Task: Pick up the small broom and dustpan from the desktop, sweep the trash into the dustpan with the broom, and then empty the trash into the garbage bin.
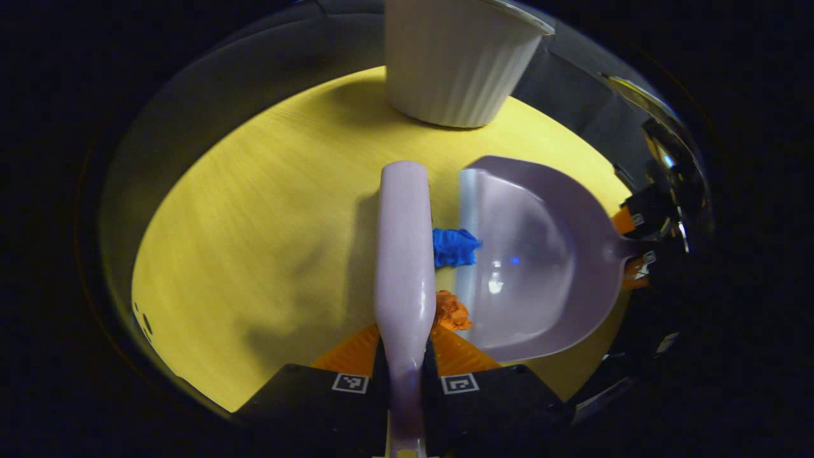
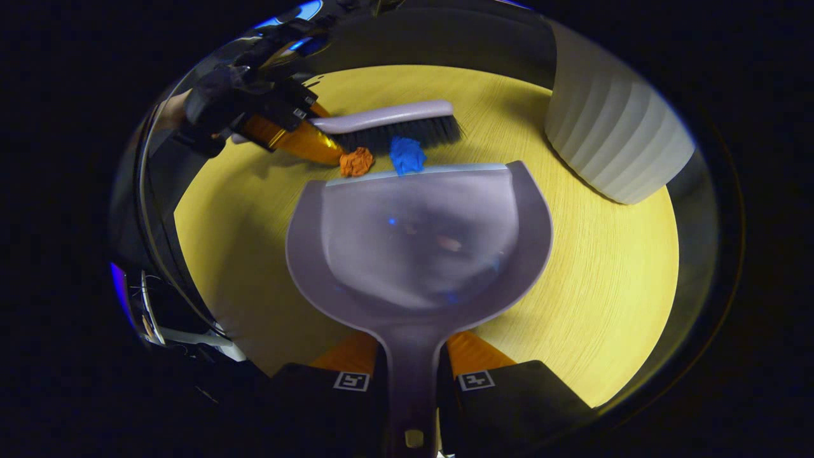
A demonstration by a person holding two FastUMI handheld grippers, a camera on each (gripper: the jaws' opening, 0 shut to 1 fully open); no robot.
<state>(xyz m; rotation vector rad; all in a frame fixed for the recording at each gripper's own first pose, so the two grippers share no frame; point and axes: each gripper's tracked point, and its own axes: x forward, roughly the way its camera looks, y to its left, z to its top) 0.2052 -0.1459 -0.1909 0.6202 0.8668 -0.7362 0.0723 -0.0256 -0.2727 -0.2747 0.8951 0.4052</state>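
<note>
My left gripper (image 1: 405, 346) is shut on the handle of the pale lilac broom (image 1: 404, 254), whose back points away along the yellow table (image 1: 254, 222). Right beside it lie a blue crumpled scrap (image 1: 453, 247) and an orange one (image 1: 451, 310), both at the lip of the lilac dustpan (image 1: 540, 261). In the right gripper view my right gripper (image 2: 412, 353) is shut on the dustpan handle, the dustpan (image 2: 420, 242) lying flat. The broom (image 2: 394, 124) with dark bristles presses the orange scrap (image 2: 356, 161) and blue scrap (image 2: 407, 154) against the pan's front edge.
A white ribbed garbage bin (image 1: 455, 57) stands at the far side of the table, seen at the upper right in the right gripper view (image 2: 613, 146). The left gripper (image 2: 299, 137) and its hand show at the upper left there.
</note>
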